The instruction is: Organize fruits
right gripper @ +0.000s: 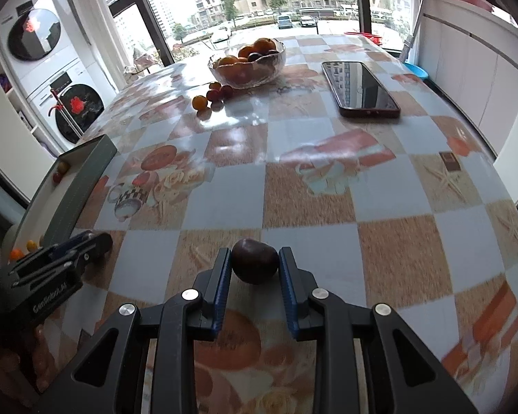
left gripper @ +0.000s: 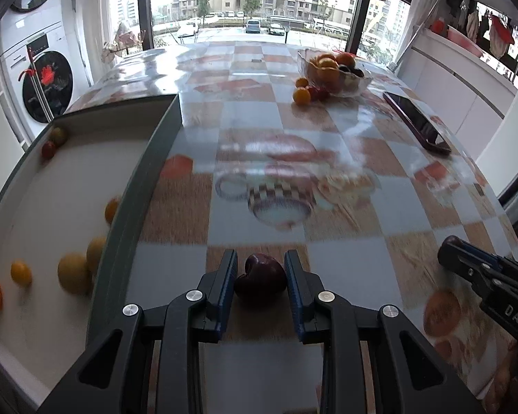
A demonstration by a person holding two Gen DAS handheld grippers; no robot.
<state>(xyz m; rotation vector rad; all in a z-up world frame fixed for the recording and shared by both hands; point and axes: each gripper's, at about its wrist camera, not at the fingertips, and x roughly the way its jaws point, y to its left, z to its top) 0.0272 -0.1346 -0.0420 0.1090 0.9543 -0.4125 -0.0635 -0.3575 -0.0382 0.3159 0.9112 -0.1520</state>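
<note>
In the left wrist view my left gripper [left gripper: 260,257] is shut on a dark red, apple-like fruit [left gripper: 260,281], just right of the white tray [left gripper: 86,158] with a dark green rim. Several yellow and orange fruits [left gripper: 73,272] lie in that tray. In the right wrist view my right gripper [right gripper: 255,253] is shut on a dark purple plum [right gripper: 255,265] over the checked tablecloth. Each gripper shows at the edge of the other's view: the right gripper [left gripper: 466,265] and the left gripper [right gripper: 86,245]. A glass bowl [right gripper: 248,79] of oranges stands far back.
A few small yellow and red fruits [right gripper: 212,96] lie loose beside the bowl. A dark phone [right gripper: 359,89] lies at the back right of the table. Stacked washing machines [right gripper: 51,69] stand left of the table, and a window is behind it.
</note>
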